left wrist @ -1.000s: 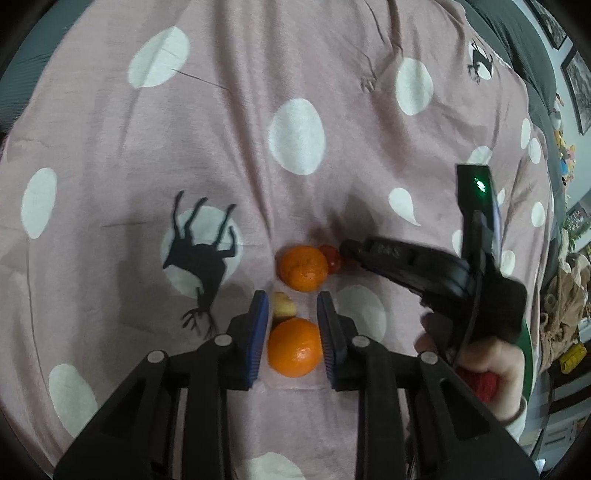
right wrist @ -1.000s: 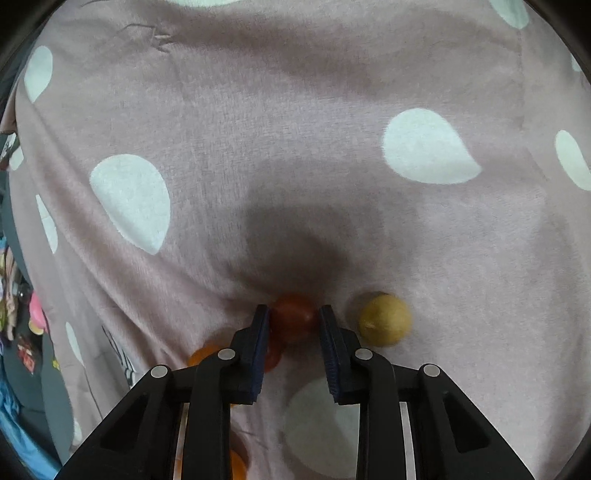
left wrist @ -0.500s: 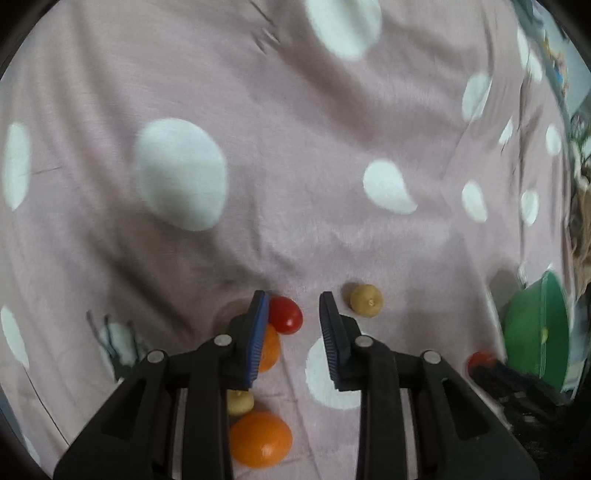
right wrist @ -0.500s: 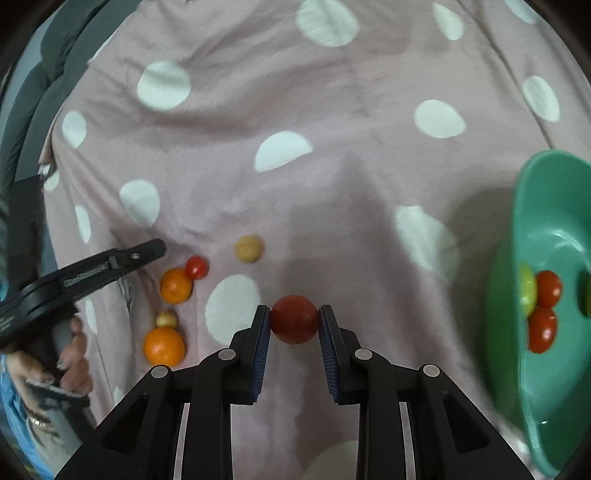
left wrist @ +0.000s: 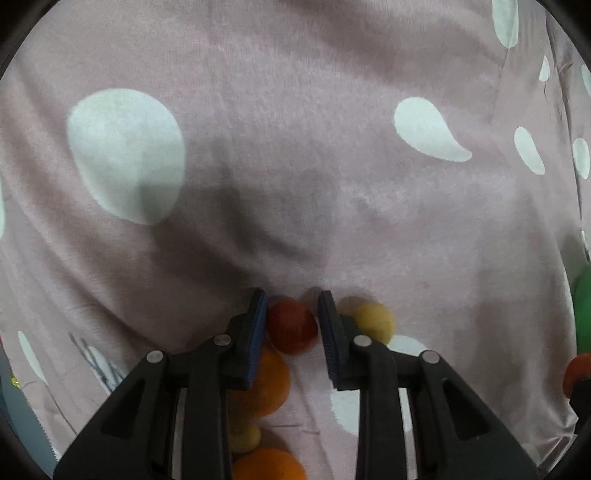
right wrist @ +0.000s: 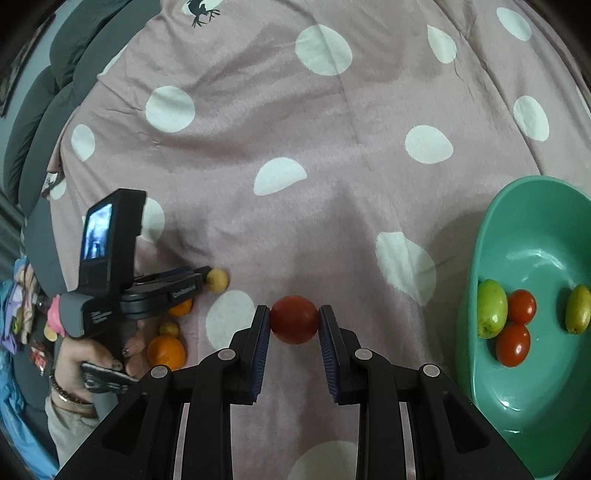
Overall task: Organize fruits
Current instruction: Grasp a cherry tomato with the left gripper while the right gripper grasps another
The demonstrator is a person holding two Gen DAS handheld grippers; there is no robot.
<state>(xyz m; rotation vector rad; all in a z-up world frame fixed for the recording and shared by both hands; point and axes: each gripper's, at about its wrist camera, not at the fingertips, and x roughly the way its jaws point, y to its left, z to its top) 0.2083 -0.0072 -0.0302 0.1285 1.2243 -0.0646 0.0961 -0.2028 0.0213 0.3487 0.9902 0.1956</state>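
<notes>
On the bed's pink spotted blanket (right wrist: 332, 122) lie two oranges (right wrist: 166, 350), two small yellow fruits (right wrist: 218, 279) and one red tomato (left wrist: 291, 325). The left tool (left wrist: 291, 314) stands part open around that tomato, not gripping it. The right tool (right wrist: 294, 320) is clamped on another glossy red tomato (right wrist: 294, 319), held above the blanket. The green bowl (right wrist: 535, 229) holds two tomatoes and two green fruits.

The blanket (right wrist: 332, 192) was dusty pink with white blobby dots, plus a little black deer print (right wrist: 202, 12) up top. The bowl (right wrist: 546, 229) was mint green, with two red tomatoes (right wrist: 516, 325) and yellow-green fruits (right wrist: 491, 314) inside. The oranges (right wrist: 166, 351) were bright orange.
</notes>
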